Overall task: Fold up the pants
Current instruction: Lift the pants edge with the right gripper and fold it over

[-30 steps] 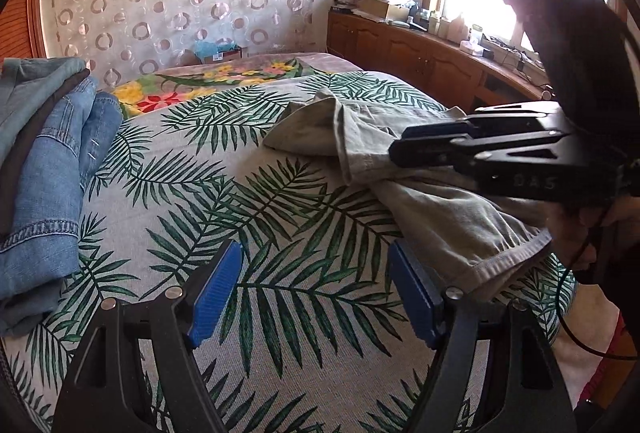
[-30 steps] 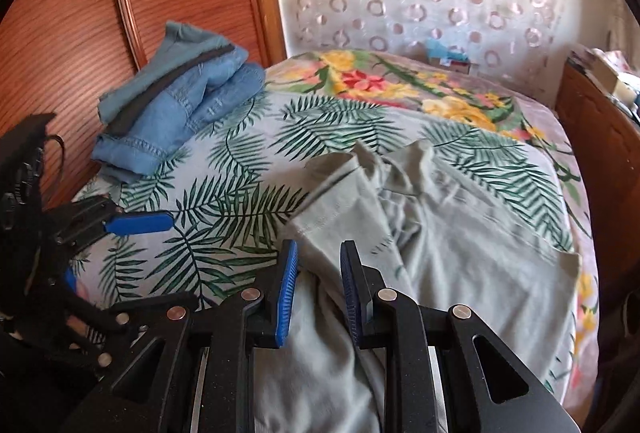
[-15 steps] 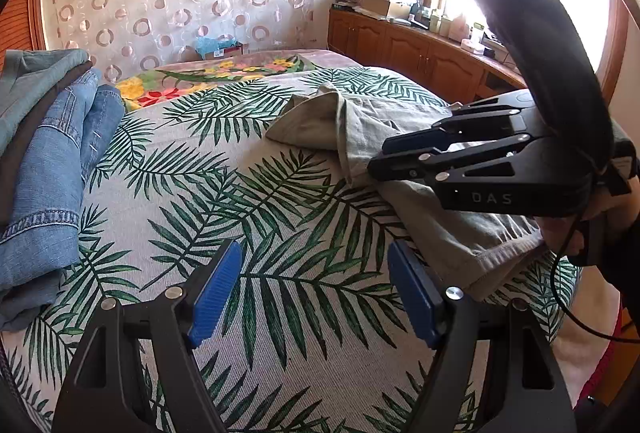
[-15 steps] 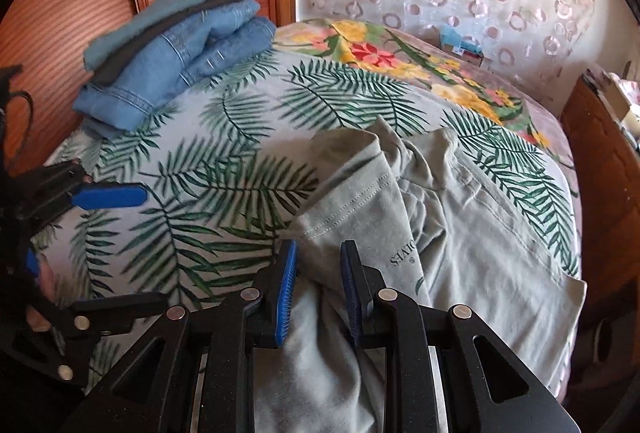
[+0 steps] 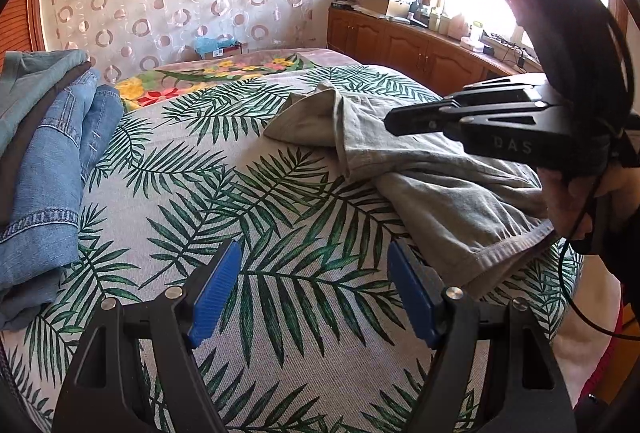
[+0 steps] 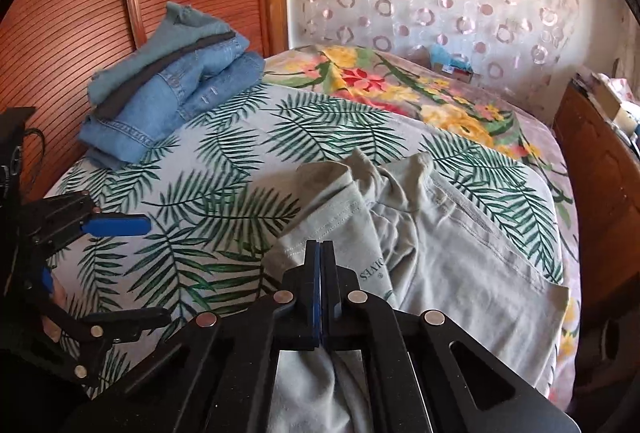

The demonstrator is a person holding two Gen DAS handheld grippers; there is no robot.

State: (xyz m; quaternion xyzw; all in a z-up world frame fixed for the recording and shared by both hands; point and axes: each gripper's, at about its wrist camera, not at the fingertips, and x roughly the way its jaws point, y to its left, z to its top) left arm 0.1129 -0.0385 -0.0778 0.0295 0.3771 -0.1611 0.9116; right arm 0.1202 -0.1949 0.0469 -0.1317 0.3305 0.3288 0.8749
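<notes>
Grey-green pants [image 6: 460,253] lie crumpled on the right half of a palm-leaf bed sheet [image 6: 224,193]. The waistband hangs at the near bed edge in the left wrist view, where the pants [image 5: 440,185] run back toward the window. My right gripper [image 6: 321,245] is shut, pads pressed flat together just over the near fabric, and no cloth shows between them. From the left wrist view this right gripper [image 5: 390,121] hovers above the pants in a person's hand. My left gripper [image 5: 314,253] stands open over bare sheet, left of the pants, holding nothing.
A stack of folded jeans [image 6: 168,93] sits at the far left by the wooden headboard [image 6: 72,13]. A floral blanket [image 6: 380,81] covers the far end of the bed. Wooden cabinets [image 5: 400,45] with clutter run under the window on the right.
The right gripper's jaws, a little apart before, have closed together above the pants. The left gripper has kept its place and its opening.
</notes>
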